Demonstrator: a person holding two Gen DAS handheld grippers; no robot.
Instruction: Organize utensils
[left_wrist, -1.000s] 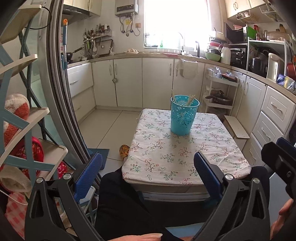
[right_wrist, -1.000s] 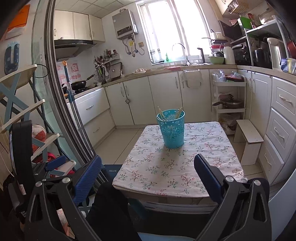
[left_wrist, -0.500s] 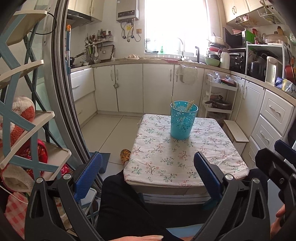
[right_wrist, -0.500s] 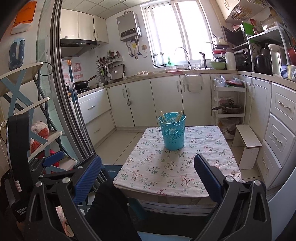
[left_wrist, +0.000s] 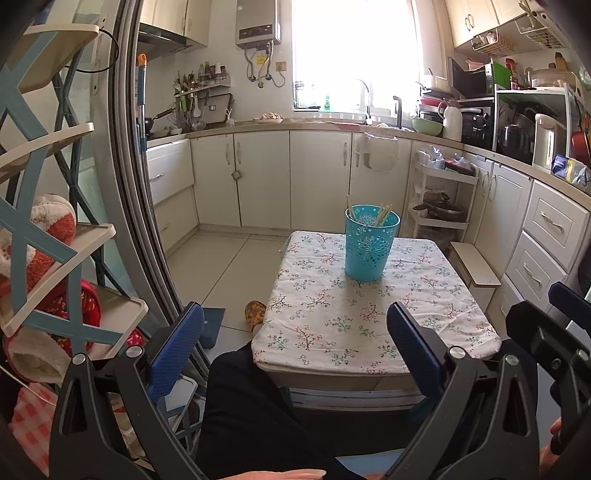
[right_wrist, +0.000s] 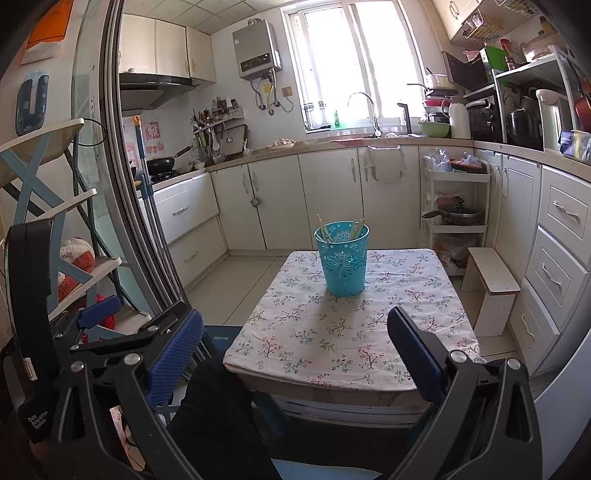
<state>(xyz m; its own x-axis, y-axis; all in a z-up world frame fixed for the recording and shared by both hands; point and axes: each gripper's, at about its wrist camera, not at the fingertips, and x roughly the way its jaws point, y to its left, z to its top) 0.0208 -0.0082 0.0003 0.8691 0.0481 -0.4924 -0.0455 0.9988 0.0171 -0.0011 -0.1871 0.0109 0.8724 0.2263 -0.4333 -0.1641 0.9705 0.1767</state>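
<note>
A teal perforated holder cup (left_wrist: 371, 245) stands upright near the far end of a small table with a floral cloth (left_wrist: 369, 317); it also shows in the right wrist view (right_wrist: 343, 260). Several chopsticks (left_wrist: 382, 214) stick out of it, also seen in the right wrist view (right_wrist: 325, 230). My left gripper (left_wrist: 293, 343) is open and empty, held back from the table's near edge. My right gripper (right_wrist: 295, 343) is open and empty, likewise short of the table. No loose utensils show on the cloth.
A blue and white shelf rack (left_wrist: 48, 229) with soft toys stands at left beside a sliding door frame (left_wrist: 144, 206). White cabinets (left_wrist: 317, 177) line the back and right. A small wooden stool (right_wrist: 491, 280) sits right of the table. My dark-trousered knee (left_wrist: 243, 391) is below.
Both grippers have drifted back and slightly up, so the table and cup look a little farther and lower. Both stay open and empty.
</note>
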